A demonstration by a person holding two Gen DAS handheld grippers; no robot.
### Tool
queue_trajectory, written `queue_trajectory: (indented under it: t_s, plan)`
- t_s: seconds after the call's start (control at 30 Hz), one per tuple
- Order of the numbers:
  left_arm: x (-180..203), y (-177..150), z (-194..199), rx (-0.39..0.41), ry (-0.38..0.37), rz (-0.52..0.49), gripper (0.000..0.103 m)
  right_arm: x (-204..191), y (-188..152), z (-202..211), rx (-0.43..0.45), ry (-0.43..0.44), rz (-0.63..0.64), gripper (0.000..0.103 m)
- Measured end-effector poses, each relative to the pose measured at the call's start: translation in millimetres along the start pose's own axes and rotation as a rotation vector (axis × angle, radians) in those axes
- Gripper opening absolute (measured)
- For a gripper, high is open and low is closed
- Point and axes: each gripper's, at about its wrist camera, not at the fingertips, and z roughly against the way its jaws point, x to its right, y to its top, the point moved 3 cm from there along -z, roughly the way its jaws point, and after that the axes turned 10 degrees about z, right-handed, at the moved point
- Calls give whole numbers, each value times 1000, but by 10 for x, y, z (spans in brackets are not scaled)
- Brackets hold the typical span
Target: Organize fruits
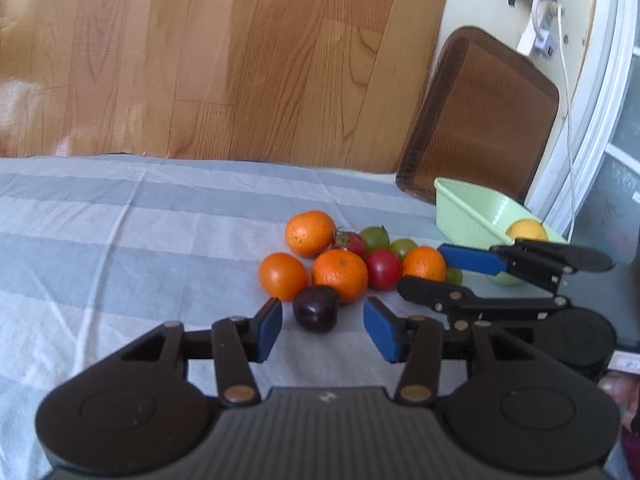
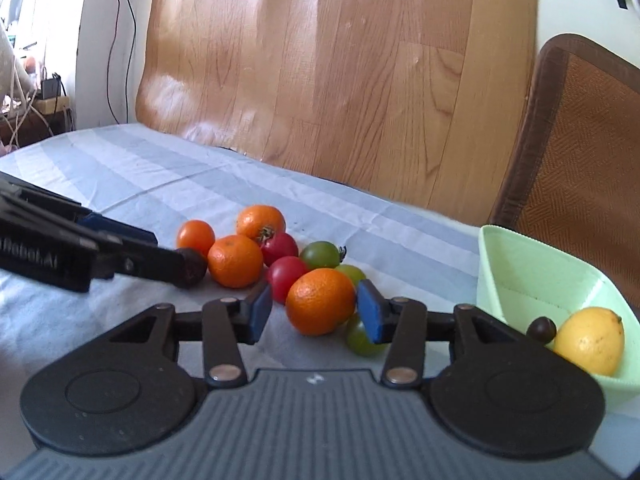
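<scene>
Straddling the dark plum [image 1: 315, 309] on the striped table [image 1: 120, 232] with left gripper [image 1: 322, 326] fingers spread, and the nearest orange [image 2: 321, 301] with right gripper [image 2: 314, 312] fingers spread, close gently, then lift toward the green bin [image 2: 532, 272].

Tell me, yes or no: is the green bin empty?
No, the right wrist view shows a yellow lemon and a small dark fruit lying inside the green bin.
</scene>
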Motion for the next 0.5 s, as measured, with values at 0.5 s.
queue_trajectory:
  t_s: [0.5]
  plan:
    - [553,-487,325,-80,-196,-38,26,65,-697,1175,64,-42,-266,40]
